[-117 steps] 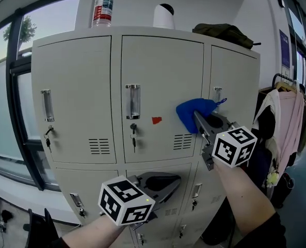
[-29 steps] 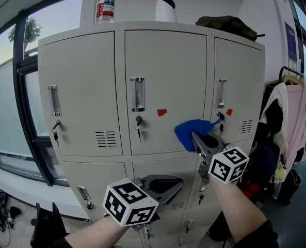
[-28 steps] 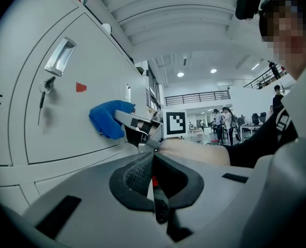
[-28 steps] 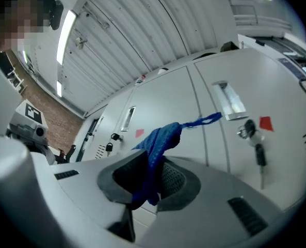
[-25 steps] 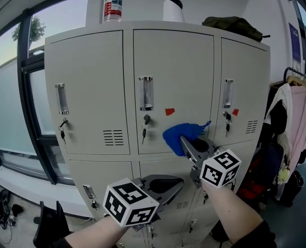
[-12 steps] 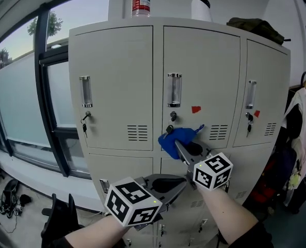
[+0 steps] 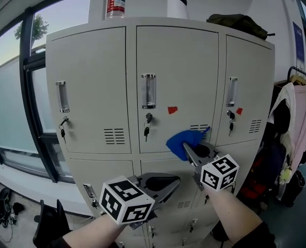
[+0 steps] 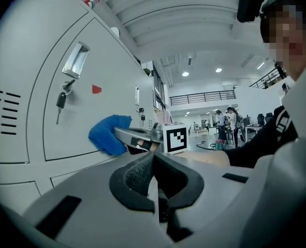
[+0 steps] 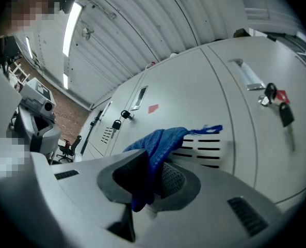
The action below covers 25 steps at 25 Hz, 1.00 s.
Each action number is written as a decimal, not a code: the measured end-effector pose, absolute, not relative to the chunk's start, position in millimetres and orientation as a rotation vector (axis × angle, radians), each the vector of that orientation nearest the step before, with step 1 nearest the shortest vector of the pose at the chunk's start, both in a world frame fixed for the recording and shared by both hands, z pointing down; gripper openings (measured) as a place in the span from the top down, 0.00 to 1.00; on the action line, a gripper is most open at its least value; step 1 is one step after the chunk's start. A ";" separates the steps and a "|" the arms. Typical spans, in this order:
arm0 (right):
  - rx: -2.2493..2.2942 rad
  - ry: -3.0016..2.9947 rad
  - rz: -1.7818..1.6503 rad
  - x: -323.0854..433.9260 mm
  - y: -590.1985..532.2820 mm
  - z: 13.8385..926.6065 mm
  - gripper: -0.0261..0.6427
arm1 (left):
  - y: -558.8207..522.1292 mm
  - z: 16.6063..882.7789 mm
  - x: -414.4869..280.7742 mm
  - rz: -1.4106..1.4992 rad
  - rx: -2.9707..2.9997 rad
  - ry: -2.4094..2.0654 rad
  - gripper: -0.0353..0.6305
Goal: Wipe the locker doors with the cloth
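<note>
Right gripper (image 7: 188, 148) pinches blue cloth (image 7: 181, 139) beside door vent (image 7: 198, 127); left gripper (image 7: 172, 183) clenched, empty. Loose cloth tail could snag the slots.

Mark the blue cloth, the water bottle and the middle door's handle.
blue cloth (image 7: 183, 141), head view, middle of the bunched fabric.
water bottle (image 7: 115, 4), head view, on its label.
middle door's handle (image 7: 148, 91), head view, centre of the handle.

Workplace locker room: keyed grey metal lockers (image 7: 168, 61) ahead of right gripper (image 7: 187, 148), clothes rack (image 7: 293, 118) to its right, big window (image 7: 8, 102) left of left gripper (image 7: 176, 182).
</note>
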State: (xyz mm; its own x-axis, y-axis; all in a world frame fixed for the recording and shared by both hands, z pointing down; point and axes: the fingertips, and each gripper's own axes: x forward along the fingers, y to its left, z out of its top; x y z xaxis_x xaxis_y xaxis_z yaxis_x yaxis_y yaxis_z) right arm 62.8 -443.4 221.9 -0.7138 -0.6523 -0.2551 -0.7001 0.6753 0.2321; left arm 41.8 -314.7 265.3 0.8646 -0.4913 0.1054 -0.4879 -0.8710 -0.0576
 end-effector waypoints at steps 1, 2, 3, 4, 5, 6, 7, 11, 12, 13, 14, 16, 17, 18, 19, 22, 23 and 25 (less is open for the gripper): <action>-1.133 2.729 0.471 73.7 -445.2 222.7 0.89 | -317.2 265.3 46.8 -0.181 -3.009 0.781 0.94; -1.153 2.722 0.468 84.3 -447.0 223.5 0.89 | -319.6 265.4 52.0 -0.181 -3.013 0.773 0.94; -1.173 2.715 0.464 94.5 -448.8 224.5 0.89 | -321.8 266.0 57.3 -0.182 -3.016 0.764 0.94; -1.191 2.710 0.460 104.2 -450.5 225.7 0.89 | -324.0 267.1 62.7 -0.184 -3.019 0.757 0.94; -1.208 2.705 0.456 113.2 -452.1 227.4 0.89 | -326.2 268.8 68.1 -0.188 -3.021 0.751 0.94; -1.221 2.702 0.451 121.5 -453.4 229.3 0.89 | -328.5 270.9 73.6 -0.192 -3.024 0.747 0.94; -1.231 2.700 0.447 129.2 -454.5 231.3 0.89 | -331.1 273.4 79.0 -0.198 -3.028 0.745 0.94; -1.226 2.702 0.436 150.3 -457.4 236.3 0.89 | -342.1 283.0 95.1 -0.219 -3.039 0.775 0.94; -1.216 2.704 0.434 153.0 -457.7 236.8 0.89 | -344.6 284.5 97.2 -0.219 -3.038 0.792 0.94; -1.203 2.707 0.433 154.8 -457.9 237.0 0.89 | -346.9 285.6 98.8 -0.217 -3.036 0.811 0.94; -1.189 2.709 0.431 155.7 -457.8 236.9 0.89 | -348.8 286.5 100.0 -0.213 -3.033 0.832 0.94; -1.151 2.712 0.418 155.7 -454.8 235.4 0.89 | -350.6 288.5 101.7 -0.204 -3.026 0.874 0.94; -1.122 2.712 0.405 154.7 -450.9 234.3 0.89 | -350.0 290.2 101.9 -0.201 -3.022 0.895 0.94; -1.087 2.710 0.390 152.6 -444.9 233.0 0.89 | -348.4 292.4 101.0 -0.202 -3.017 0.915 0.94; -1.050 2.708 0.378 149.3 -436.9 232.1 0.89 | -345.9 295.2 98.5 -0.206 -3.010 0.936 0.94; -0.958 2.718 0.375 130.4 -405.9 235.4 0.89 | -332.8 304.7 80.6 -0.222 -2.987 0.995 0.94; -0.938 2.727 0.371 121.8 -394.3 238.4 0.89 | -326.5 307.1 71.9 -0.220 -2.985 1.012 0.94; -0.908 2.745 0.350 103.4 -368.6 247.1 0.89 | -309.6 311.0 51.6 -0.203 -2.982 1.044 0.94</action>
State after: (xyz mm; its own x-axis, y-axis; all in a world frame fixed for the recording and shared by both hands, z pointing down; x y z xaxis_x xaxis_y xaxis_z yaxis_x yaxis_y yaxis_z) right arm 103.4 -368.6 247.1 -0.7819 -0.5528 -0.2883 -0.6074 0.7796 0.1525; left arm 51.6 -309.6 311.0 0.7744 -0.6195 0.1288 -0.6227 -0.7823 -0.0189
